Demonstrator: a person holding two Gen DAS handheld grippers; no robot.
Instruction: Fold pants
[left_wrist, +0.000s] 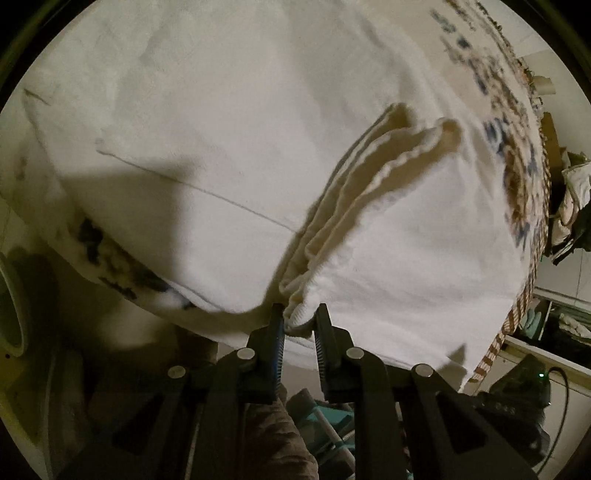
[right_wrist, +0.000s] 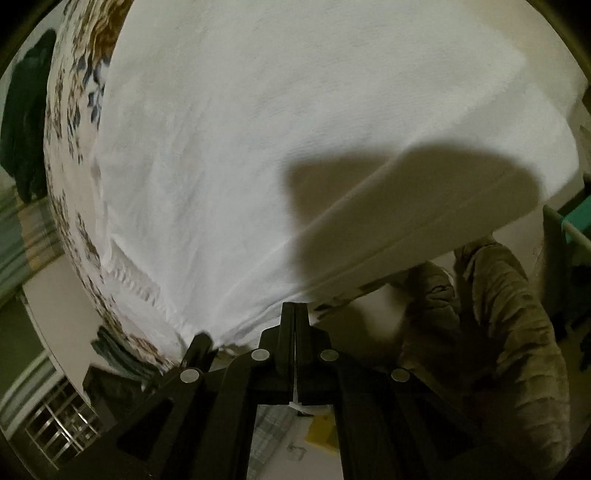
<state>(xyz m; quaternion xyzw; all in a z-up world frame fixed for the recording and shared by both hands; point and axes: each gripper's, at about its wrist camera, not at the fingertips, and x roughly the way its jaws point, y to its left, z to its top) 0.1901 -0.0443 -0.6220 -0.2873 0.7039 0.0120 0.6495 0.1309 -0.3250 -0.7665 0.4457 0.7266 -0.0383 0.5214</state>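
White pants (left_wrist: 229, 155) lie spread over a flower-patterned bed cover (left_wrist: 517, 155). In the left wrist view the ribbed elastic waistband (left_wrist: 373, 192) is bunched in folds and runs down into my left gripper (left_wrist: 300, 314), which is shut on the waistband's end. In the right wrist view the pants (right_wrist: 295, 147) fill the frame, with a gathered waistband part (right_wrist: 136, 284) at the lower left. My right gripper (right_wrist: 294, 310) is shut on the thin near edge of the fabric, with a strip of white cloth between the closed fingers.
The patterned bed cover (right_wrist: 74, 122) shows along the left in the right wrist view. A person's quilted brown sleeve (right_wrist: 517, 332) is at the lower right. Clutter and shelves (left_wrist: 565, 206) stand at the right of the left wrist view.
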